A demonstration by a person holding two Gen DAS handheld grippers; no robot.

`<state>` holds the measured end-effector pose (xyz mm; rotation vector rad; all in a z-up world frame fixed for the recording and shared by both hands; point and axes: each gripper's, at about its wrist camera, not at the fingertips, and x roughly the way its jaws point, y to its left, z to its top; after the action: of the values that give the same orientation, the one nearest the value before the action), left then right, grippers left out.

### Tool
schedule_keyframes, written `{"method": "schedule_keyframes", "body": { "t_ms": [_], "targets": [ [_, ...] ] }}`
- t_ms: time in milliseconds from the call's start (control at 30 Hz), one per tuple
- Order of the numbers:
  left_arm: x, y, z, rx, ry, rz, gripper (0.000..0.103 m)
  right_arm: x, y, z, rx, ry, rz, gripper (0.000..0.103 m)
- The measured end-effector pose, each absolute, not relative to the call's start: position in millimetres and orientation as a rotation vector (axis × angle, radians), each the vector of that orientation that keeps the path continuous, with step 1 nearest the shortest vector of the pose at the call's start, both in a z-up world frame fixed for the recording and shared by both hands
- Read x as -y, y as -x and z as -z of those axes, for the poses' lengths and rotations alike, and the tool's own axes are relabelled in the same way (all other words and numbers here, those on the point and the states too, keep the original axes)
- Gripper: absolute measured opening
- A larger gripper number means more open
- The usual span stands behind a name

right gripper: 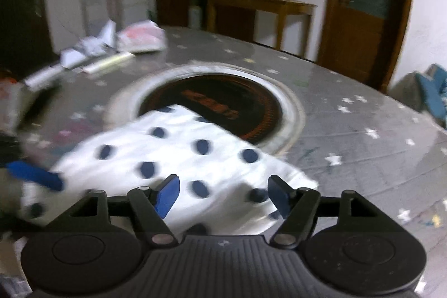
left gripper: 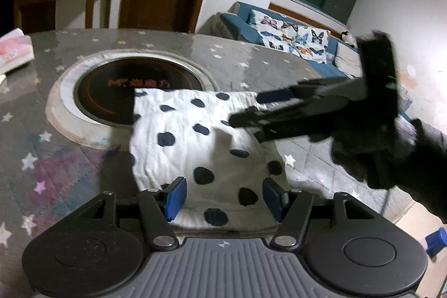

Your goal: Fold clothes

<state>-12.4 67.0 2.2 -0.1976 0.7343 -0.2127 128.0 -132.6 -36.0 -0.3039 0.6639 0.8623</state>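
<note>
A white garment with dark blue dots [left gripper: 181, 136] lies folded into a rough rectangle on the grey star-print table [left gripper: 42, 130], its far corner over a round black cooktop [left gripper: 111, 91]. My left gripper [left gripper: 225, 197] stands open at the garment's near edge, one blue pad on each side of the cloth. My right gripper [left gripper: 251, 109], held by a black-gloved hand [left gripper: 391, 152], reaches in from the right over the garment's far right part. In the right wrist view that gripper [right gripper: 223, 196] is open just above the garment [right gripper: 173, 152]. One of the left gripper's blue fingers [right gripper: 36, 175] shows at the garment's left edge.
A tissue pack [left gripper: 14, 52] lies at the table's far left, with crumpled paper [right gripper: 92, 46] near it. The cooktop [right gripper: 223, 102] is set into the table's middle. A blue sofa with a butterfly blanket [left gripper: 293, 38] stands beyond the table's right edge.
</note>
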Motion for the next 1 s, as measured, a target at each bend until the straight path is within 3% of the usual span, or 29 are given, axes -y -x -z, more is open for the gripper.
{"method": "schedule_keyframes", "body": {
  "t_ms": [333, 600, 933, 1000],
  "targets": [
    [-72, 23, 10, -0.745, 0.208, 0.189, 0.063, 133, -80, 47, -0.665, 0.390, -1.046, 0.071],
    [-76, 36, -2, -0.694, 0.204, 0.196, 0.064, 115, -111, 19, -0.657, 0.362, -1.055, 0.070],
    [-94, 54, -8, -0.693, 0.235, 0.179, 0.063, 59, -156, 34, -0.715, 0.351, -1.069, 0.041],
    [-97, 57, -7, -0.699, 0.237, 0.179, 0.063, 47, -164, 42, -0.733, 0.353, -1.069, 0.041]
  ]
}}
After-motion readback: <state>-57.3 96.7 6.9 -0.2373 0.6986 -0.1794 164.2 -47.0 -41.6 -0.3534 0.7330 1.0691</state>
